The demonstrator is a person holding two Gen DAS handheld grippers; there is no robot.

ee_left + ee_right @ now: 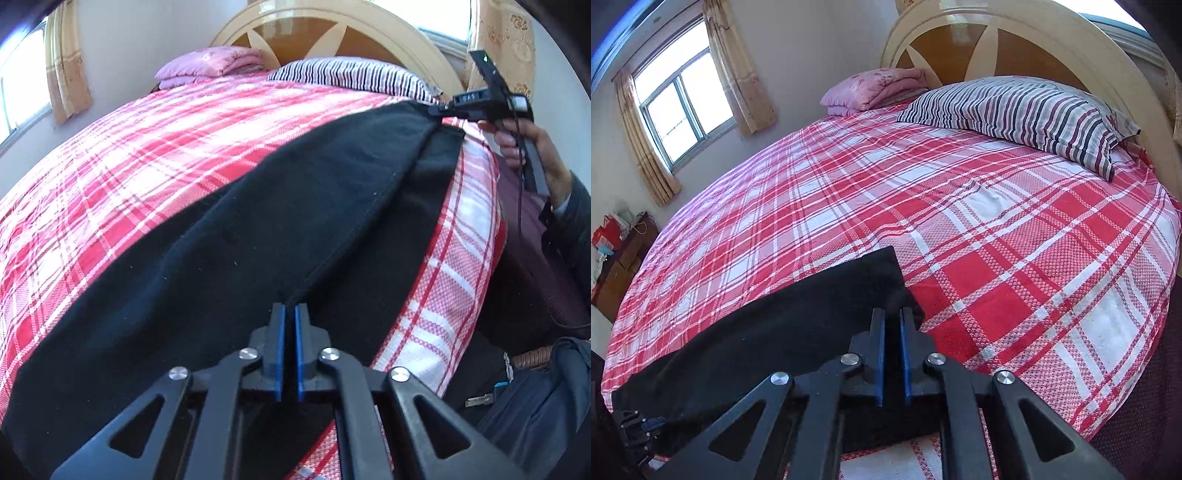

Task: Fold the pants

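Black pants (258,221) lie stretched along the near edge of a bed with a red and white plaid sheet (147,155). My left gripper (290,308) is shut on the pants, pinching the fabric where a long fold line ends at its blue pads. At the far end my right gripper (434,109), held by a person's hand (524,144), clamps the pants' corner. In the right wrist view the right gripper (892,314) is shut on that black corner of the pants (775,332), and the left gripper (646,430) shows at the bottom left.
A striped pillow (1015,110) and a folded pink blanket (875,88) lie by the arched headboard (997,40). A window (676,96) with curtains is on the far wall, with a cluttered cabinet (624,258) below. A dark bag (535,406) sits beside the bed's edge.
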